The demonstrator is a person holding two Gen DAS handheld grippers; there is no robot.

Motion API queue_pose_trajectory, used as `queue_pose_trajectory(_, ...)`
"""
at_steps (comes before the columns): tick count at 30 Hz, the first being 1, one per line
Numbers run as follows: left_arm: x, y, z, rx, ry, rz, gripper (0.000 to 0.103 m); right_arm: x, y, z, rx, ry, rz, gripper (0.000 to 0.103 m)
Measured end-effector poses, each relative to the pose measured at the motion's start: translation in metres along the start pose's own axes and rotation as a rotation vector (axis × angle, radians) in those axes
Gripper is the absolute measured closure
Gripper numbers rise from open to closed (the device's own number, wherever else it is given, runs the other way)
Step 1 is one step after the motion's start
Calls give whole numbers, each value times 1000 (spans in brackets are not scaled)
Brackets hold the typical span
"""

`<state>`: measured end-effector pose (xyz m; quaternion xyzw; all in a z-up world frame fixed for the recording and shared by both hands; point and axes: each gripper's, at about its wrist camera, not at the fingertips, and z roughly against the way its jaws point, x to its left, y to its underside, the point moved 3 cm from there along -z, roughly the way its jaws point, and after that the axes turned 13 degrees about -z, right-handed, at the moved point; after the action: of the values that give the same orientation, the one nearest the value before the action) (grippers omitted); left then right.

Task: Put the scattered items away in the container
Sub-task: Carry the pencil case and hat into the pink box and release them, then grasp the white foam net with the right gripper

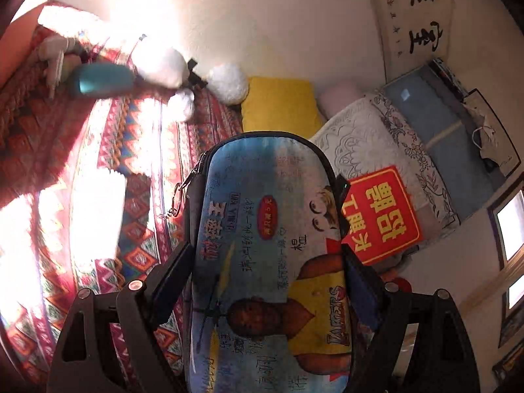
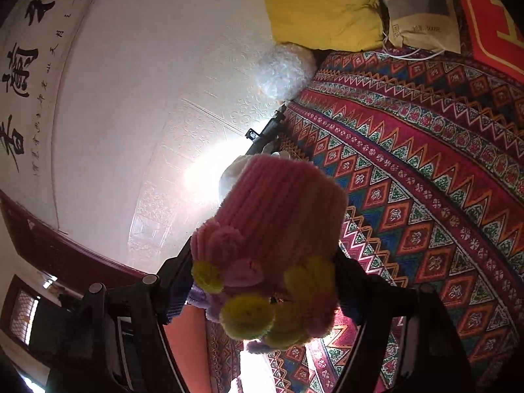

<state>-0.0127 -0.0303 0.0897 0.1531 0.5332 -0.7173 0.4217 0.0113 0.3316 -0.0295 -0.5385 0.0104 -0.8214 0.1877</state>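
- While both hands are loaded, the left gripper (image 1: 267, 281) has its jaws clamped on the sides of a printed zip pouch (image 1: 268, 245), which sticks up and forward, clear of the patterned bedspread (image 1: 137, 203).
- The right gripper (image 2: 263, 278) has its jaws closed on a pink knitted pouch (image 2: 278, 216) with yellow and pink pompoms (image 2: 247, 316) bunched near the pads.
- No container shows in either view, so I cannot tell where these two things must go; a teal case (image 1: 103, 80) and white fluffy toys (image 1: 162, 64) lie further up the bed near the wall.
- Risk: the knitted pouch is soft and squashy, so it could slump or slide out of the jaws if tilted sharply.
- Risk: the printed pouch is gripped low on its length; its free end may swing and knock the toys or pillows (image 1: 281, 104).
- Risk: each held thing blocks much of its camera's view, and glare whitens part of the bed, so lining up over the container could go astray.
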Motion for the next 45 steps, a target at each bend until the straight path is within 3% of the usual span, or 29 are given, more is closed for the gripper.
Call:
queue_pose_trajectory(2,8,-35,43,-96,-42,-23,17,10,10,-3,9,5,39,30)
queue_pose_trajectory(4,21,-65,88,-184,-143,-65,16,22,23,-3,23,7,83,30)
queue_pose_trajectory(7,53,-98,155,-272,-401,-125,16,50,51,-5,66,-19,169,30)
queue_pose_trajectory(11,114,-106,221,-334,-736,-134,15,121,115,-13,147,-112,373,30)
queue_pose_trajectory(13,143,-107,243,-344,-836,-97,15,161,160,-27,211,-171,477,30)
queue_pose_trajectory(17,189,-110,262,-351,-839,-34,14,231,258,-76,407,-288,600,30)
queue_pose_trajectory(20,210,-111,273,-353,-896,-9,11,271,321,-118,498,-319,658,30)
queue_pose_trajectory(23,222,-112,288,-355,-975,-9,7,296,358,-157,480,-306,714,23)
queue_pose_trajectory(26,223,-113,305,-414,-985,-24,7,309,374,-186,423,-251,735,15)
queue_pose_trajectory(31,212,-109,323,-478,-1004,-54,0,314,376,-188,409,-262,785,13)
queue_pose_trajectory(35,216,-101,317,-424,-1004,-36,0,299,360,-162,396,-252,807,11)
queue_pose_trajectory(40,208,-100,299,-365,-1067,-48,0,261,315,-122,359,-200,796,5)
queue_pose_trajectory(45,176,-100,274,-352,-1030,-115,0,214,258,-87,303,-124,738,3)
